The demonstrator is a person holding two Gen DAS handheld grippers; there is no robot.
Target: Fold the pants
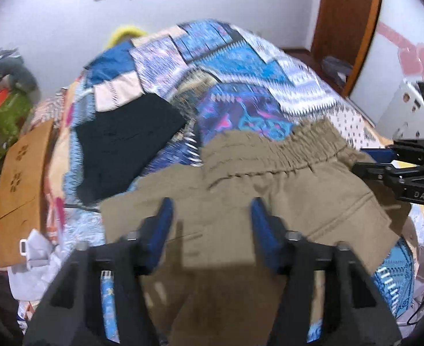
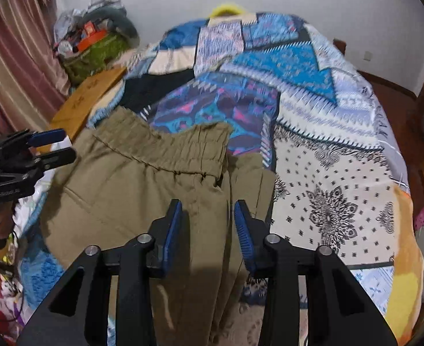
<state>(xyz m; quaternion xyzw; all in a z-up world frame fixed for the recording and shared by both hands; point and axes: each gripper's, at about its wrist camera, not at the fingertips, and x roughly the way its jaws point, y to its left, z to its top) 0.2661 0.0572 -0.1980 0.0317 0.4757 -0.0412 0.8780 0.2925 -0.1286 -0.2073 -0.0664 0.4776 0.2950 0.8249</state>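
"DAS" lettering on right gripper (image 1: 367,161) body, khaki elastic-waist pants (image 1: 269,178) on patchwork bedspread (image 2: 327,150), beneath both empty, wide-open grippers, left gripper (image 1: 212,222) over the seat

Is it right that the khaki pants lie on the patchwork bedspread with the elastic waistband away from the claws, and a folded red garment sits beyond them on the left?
Not quite. The folded garment is black, not red, as the left wrist view shows. The rest holds: the khaki pants lie on the patchwork bedspread, waistband away from the claws.
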